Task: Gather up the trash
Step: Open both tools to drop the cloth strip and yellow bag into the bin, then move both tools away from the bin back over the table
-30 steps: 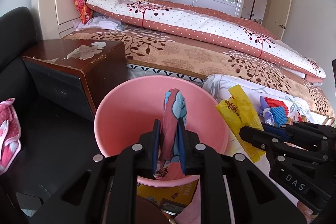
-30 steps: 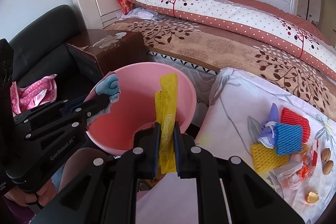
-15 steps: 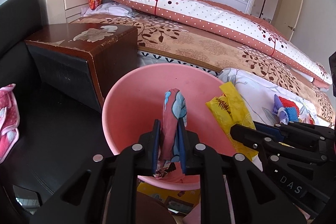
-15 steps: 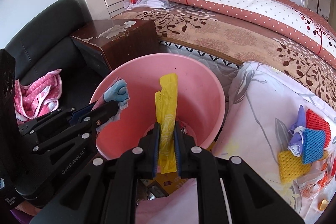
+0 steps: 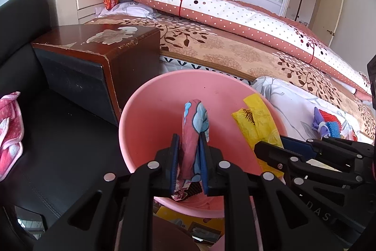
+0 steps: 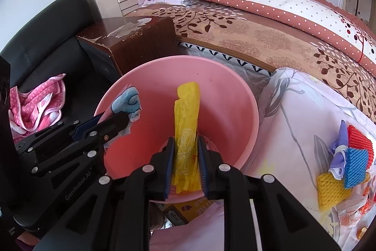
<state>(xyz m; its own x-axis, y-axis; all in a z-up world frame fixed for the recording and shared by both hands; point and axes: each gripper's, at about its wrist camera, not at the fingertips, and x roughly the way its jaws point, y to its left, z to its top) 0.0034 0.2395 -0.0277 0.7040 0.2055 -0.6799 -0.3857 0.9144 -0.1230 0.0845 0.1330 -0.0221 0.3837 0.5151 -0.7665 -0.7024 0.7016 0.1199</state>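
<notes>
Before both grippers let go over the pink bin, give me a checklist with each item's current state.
1. Left gripper clamped on the pink-and-blue wrapper: ok.
2. Right gripper clamped on the yellow wrapper: ok.
3. Pink-and-blue wrapper over the opening of the pink bin: ok.
4. Yellow wrapper over the bin opening: ok in the right wrist view.
5. Lower ends of both wrappers inside the rim, so they fall in: cannot tell, since the fingers hide them.
6. All trash collected: not ok; foam nets and scraps lie on the floral sheet.
</notes>
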